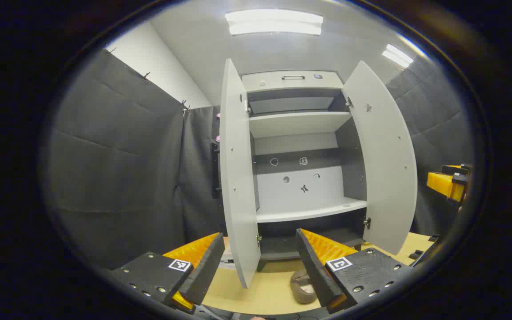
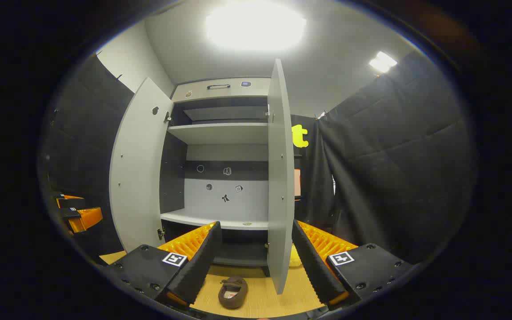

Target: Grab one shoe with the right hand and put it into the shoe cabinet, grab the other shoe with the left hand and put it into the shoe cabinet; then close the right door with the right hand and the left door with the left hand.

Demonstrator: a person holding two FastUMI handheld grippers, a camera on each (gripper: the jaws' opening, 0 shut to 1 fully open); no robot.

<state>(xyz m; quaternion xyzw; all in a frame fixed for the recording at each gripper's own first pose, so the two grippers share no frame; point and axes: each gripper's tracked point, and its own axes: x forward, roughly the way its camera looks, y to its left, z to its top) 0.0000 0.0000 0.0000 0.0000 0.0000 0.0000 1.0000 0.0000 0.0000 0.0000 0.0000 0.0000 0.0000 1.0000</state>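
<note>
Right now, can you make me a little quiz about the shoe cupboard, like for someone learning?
1. True or false: both doors of the shoe cabinet are closed.
2. Where is the brown shoe? A) on a cabinet shelf B) on the wooden floor in front of the cabinet C) in a gripper
3. Fill in: the right gripper has its fingers ____.

Key:
1. False; the left door and right door stand open.
2. B
3. open, holding nothing
</note>
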